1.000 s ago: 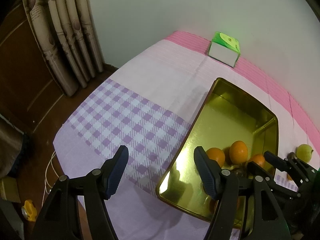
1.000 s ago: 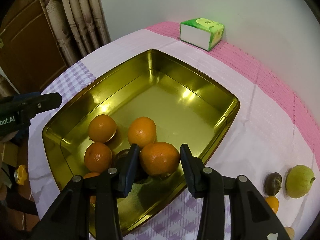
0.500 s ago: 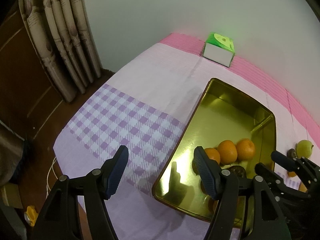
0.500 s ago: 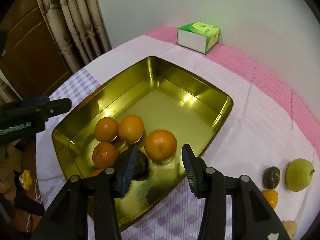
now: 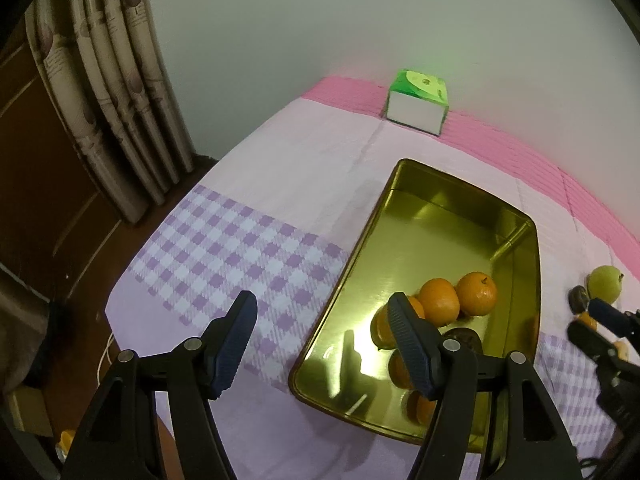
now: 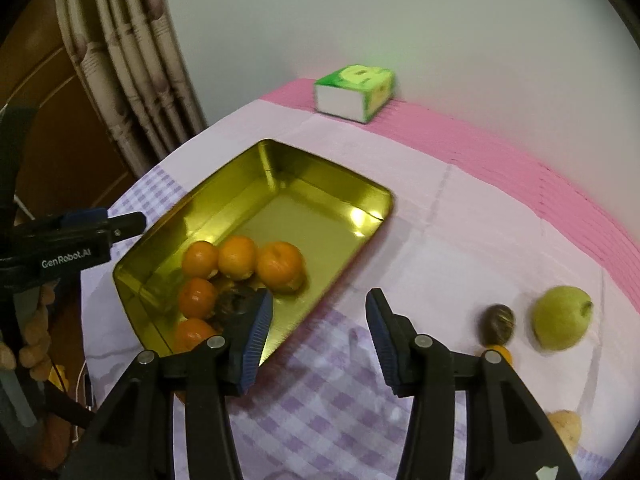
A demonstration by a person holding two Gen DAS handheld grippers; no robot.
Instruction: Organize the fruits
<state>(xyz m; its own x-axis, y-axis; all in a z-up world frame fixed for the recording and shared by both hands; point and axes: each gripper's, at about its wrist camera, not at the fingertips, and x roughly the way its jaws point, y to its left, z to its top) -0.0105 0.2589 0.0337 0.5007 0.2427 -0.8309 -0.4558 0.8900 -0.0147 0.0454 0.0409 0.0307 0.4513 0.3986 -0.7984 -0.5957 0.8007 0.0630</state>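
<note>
A gold metal tray [image 6: 340, 180] [image 5: 460, 192] sits on the tablecloth. It holds several oranges [image 6: 279, 266] [image 5: 476, 294] and a dark brown fruit [image 6: 234, 304] near its front end. My right gripper [image 6: 318, 330] is open and empty, above the tray's front right edge. A green pear [image 6: 562, 322] [image 5: 606, 282], a dark fruit [image 6: 496, 322], a small orange [image 6: 500, 350] and a tan fruit [image 6: 566, 426] lie on the cloth to its right. My left gripper [image 5: 322, 342] is open and empty, over the checked cloth left of the tray.
A green and white tissue box [image 6: 354, 92] [image 5: 418, 102] stands at the back by the wall. Curtains [image 5: 120, 92] and a wooden door are off the table's left edge. The table's left edge [image 5: 120, 300] is near my left gripper.
My right gripper opened, let the orange go into the tray and pulled back to the right. The orange now rests beside the others. My left gripper drew back slightly.
</note>
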